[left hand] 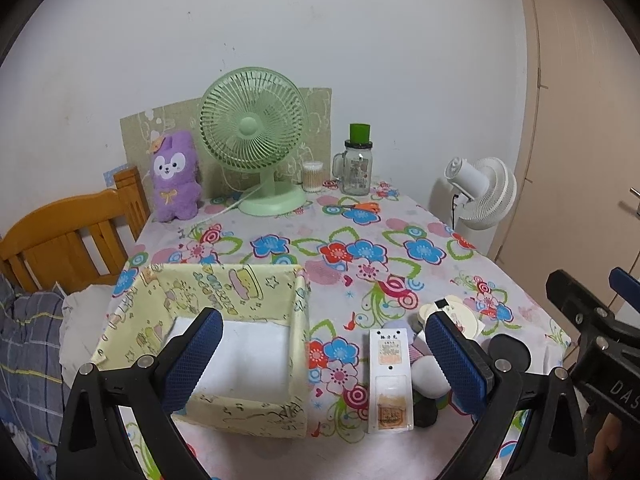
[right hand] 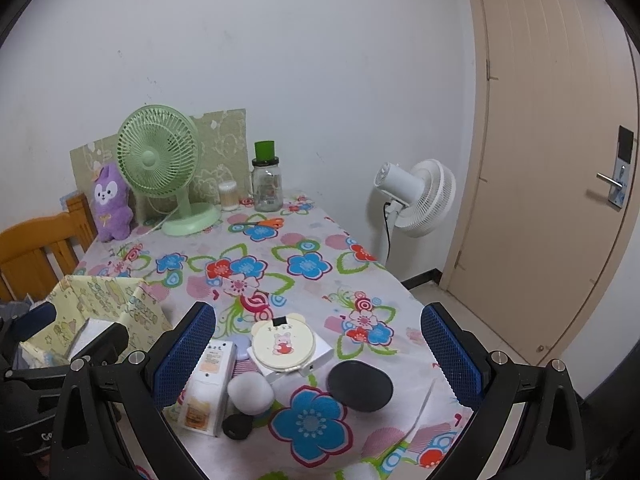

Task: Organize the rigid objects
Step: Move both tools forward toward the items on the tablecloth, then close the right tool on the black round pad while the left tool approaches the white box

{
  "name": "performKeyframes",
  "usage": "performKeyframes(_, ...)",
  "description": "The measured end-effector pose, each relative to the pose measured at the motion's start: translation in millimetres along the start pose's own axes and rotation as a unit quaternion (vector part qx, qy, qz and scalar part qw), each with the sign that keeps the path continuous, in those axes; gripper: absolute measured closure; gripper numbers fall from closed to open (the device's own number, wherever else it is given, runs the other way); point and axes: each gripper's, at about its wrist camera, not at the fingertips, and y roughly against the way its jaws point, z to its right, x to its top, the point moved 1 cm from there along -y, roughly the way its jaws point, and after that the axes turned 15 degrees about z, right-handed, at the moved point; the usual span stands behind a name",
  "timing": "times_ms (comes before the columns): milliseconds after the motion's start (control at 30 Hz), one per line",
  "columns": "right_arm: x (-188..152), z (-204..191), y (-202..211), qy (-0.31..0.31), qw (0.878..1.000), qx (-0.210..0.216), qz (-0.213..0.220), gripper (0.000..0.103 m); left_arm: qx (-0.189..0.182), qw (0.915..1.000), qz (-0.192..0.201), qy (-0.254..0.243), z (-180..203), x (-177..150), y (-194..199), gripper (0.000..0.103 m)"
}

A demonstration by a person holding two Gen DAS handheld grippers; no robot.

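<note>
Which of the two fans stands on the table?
The green fan, beside the purple plush toy; the white fan stands on the floor past the table's edge.

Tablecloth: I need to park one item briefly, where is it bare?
The middle of the tablecloth is free, between the green fan and the round cartoon compact. The near edge is crowded around the white rectangular case and black disc.
</note>
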Motion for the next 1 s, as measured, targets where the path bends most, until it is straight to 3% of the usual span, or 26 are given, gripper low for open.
performKeyframes(467, -19, 27, -13, 0.005, 1.000, 0.000, -0.016, 0.000, -0.026, 0.9994, -0.016, -0.015, 42, -18, -7, 0.001)
performKeyframes(1000, -60, 37, -51, 0.003, 0.997, 0.003, -0.072, 0.000, -0.039, 0.9965, -0.070, -0.021, 65, -54, -43, 0.007)
